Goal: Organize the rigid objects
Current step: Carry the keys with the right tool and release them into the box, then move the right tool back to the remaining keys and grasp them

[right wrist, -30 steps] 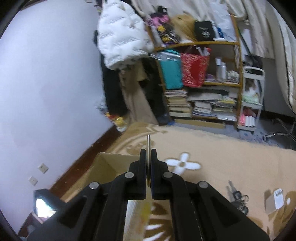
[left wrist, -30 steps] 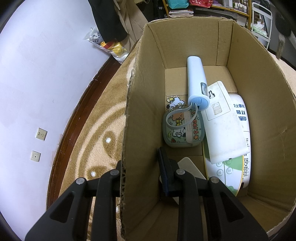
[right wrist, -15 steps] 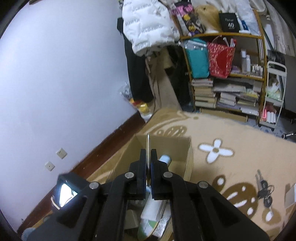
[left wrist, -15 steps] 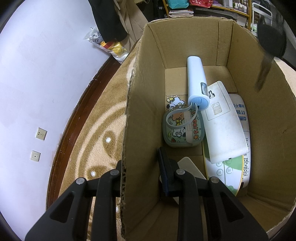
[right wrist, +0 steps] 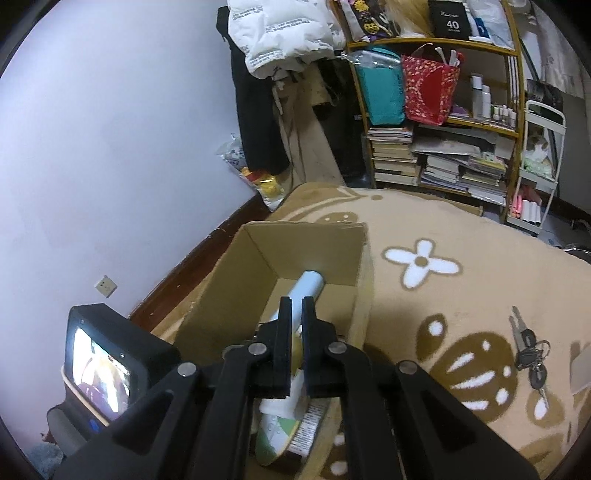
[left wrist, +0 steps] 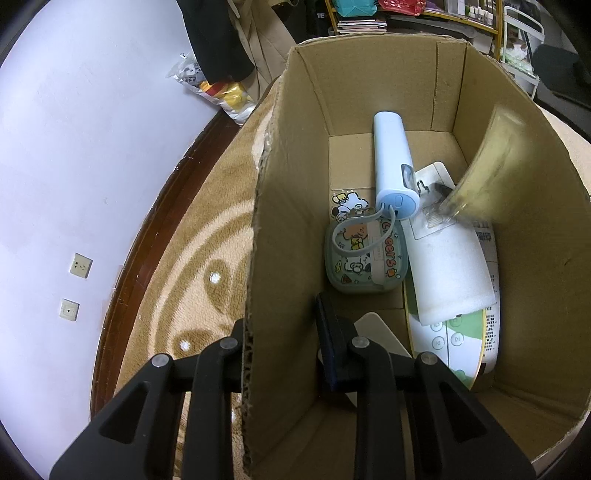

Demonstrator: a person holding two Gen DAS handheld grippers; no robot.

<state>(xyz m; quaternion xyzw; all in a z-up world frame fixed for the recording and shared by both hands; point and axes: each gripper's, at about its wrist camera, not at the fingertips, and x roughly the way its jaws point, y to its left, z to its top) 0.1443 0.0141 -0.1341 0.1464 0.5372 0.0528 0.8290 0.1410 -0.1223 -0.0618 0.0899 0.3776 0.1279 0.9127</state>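
Note:
An open cardboard box (left wrist: pixel 388 81) stands on the tan carpet and also shows in the right wrist view (right wrist: pixel 306 243). Inside lie a light blue cylinder (left wrist: pixel 391 162), a grey-green case with cartoon stickers (left wrist: pixel 365 258), a white flat panel (left wrist: pixel 450 266) and a white-and-green pack (left wrist: pixel 465 332). A flat yellowish item (left wrist: pixel 480 170) is blurred in mid-air against the box's right wall, with nothing holding it. My left gripper (left wrist: pixel 280 317) is open and straddles the box's left wall. My right gripper (right wrist: pixel 296 306) hangs above the box, fingers slightly apart.
A bunch of keys (right wrist: pixel 528 350) lies on the carpet right of the box. A loaded bookshelf (right wrist: pixel 443 129) and hanging clothes (right wrist: pixel 280 33) stand at the back. The white wall with sockets (left wrist: pixel 81 266) runs along the left. A beige flat piece (left wrist: pixel 376 328) lies in the box's near corner.
My right gripper moved over the box and let go of the flat yellowish item, which now drops inside. The left gripper and the box have not moved.

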